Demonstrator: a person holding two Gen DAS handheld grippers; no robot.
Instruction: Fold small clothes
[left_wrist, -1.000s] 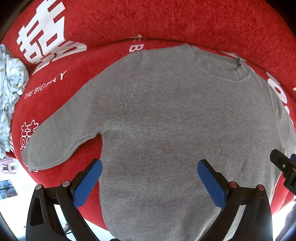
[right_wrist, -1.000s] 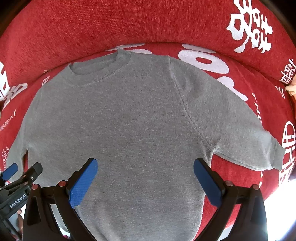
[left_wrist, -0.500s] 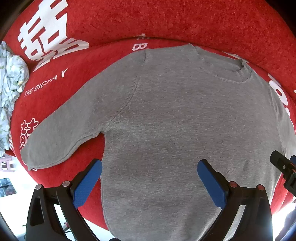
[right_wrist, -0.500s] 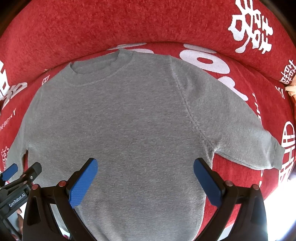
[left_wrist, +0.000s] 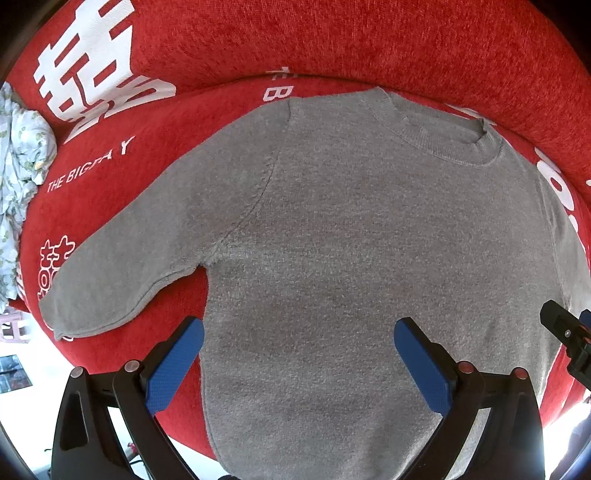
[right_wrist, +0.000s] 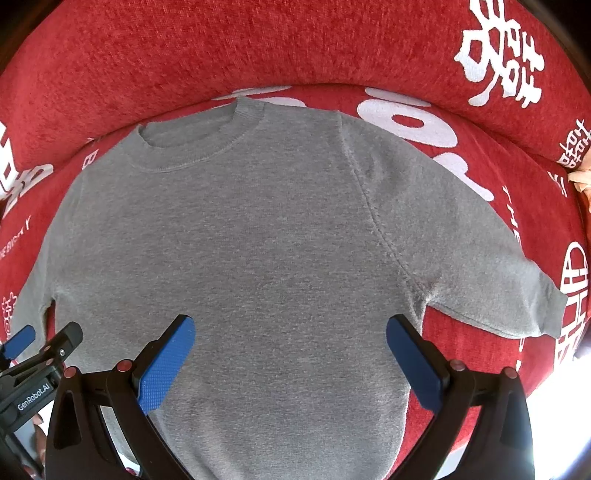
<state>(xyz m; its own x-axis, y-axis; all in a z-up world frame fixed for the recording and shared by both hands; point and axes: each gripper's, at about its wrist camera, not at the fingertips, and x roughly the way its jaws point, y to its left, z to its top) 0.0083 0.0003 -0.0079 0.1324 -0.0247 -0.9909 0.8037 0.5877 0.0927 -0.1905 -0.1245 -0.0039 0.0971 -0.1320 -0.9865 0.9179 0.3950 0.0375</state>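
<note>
A small grey knit sweater lies flat and face up on a red sofa seat, collar toward the backrest, both sleeves spread out. It also shows in the right wrist view. My left gripper is open and empty above the sweater's lower left part. My right gripper is open and empty above the lower right part. The right gripper's tip shows at the right edge of the left wrist view, and the left gripper shows at the left edge of the right wrist view.
The red sofa has white printed characters and a backrest behind the collar. A crumpled pale floral cloth lies at the far left of the seat. The seat's front edge runs just below the sweater's hem.
Both views have shifted slightly, so the sweater sits a little lower in frame. Both grippers stay open; the sweater has not moved on the sofa.
</note>
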